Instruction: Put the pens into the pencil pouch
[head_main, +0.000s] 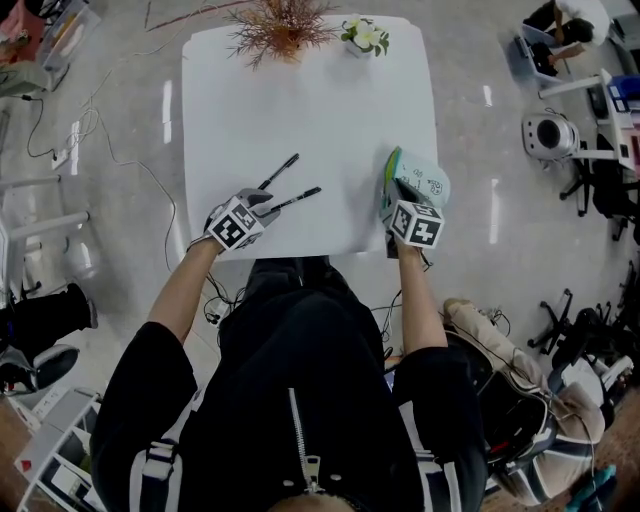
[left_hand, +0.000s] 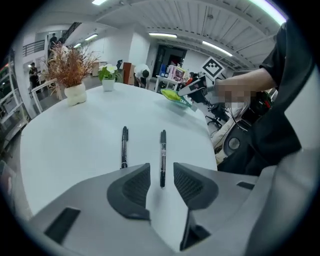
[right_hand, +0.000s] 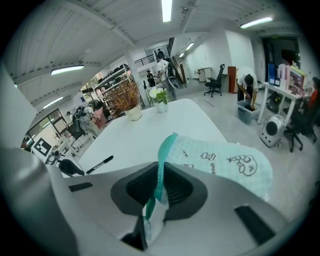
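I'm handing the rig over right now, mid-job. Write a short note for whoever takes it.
Left gripper: open, jaws either side of the nearer pen, not pressing on it.
Right gripper: shut on the zip edge of the pencil pouch, at the right side of the table.
The second pen lies on the table beside the first.
Done: no pen is in the pouch yet.
Left: grasp each pen and put it in the pouch.

Black pens (left_hand: 162, 157), white table (head_main: 310, 130), mint doodle-printed pouch (right_hand: 225, 162) with green zip (right_hand: 161, 160).
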